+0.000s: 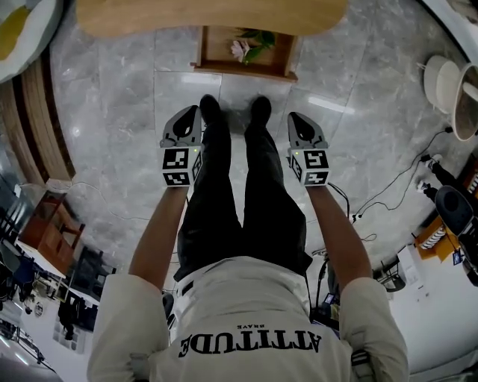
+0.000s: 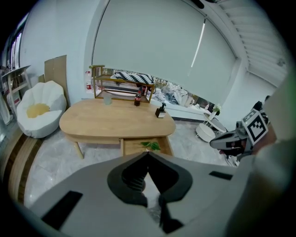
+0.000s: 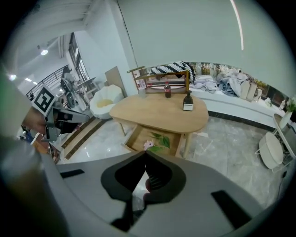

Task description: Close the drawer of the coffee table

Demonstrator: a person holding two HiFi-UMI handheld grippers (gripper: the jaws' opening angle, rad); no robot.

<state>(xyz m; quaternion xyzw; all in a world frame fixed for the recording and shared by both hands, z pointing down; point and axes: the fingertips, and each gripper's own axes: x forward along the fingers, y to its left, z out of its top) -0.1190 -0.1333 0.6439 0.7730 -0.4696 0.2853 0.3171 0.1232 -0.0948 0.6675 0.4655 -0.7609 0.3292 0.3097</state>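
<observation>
The light wooden coffee table (image 1: 209, 16) stands ahead of the person's feet. Its drawer (image 1: 246, 54) is pulled out toward me, and a pink flower (image 1: 240, 49) with green leaves lies inside. The open drawer (image 2: 145, 146) also shows under the tabletop in the left gripper view, and the drawer (image 3: 155, 139) again in the right gripper view. My left gripper (image 1: 190, 113) hangs beside the left leg, well short of the drawer, with jaw tips together and empty. My right gripper (image 1: 296, 119) hangs beside the right leg, also with tips together and nothing held.
On the tabletop (image 2: 115, 121) stand a cola bottle (image 2: 137, 99), a glass (image 2: 107, 98), a small dark bottle (image 2: 160, 111) and a wooden rack (image 2: 122, 88). A white shell-shaped chair (image 2: 39, 111) sits left of the table. Round white stools (image 1: 448, 82) and floor cables (image 1: 388, 194) lie to the right.
</observation>
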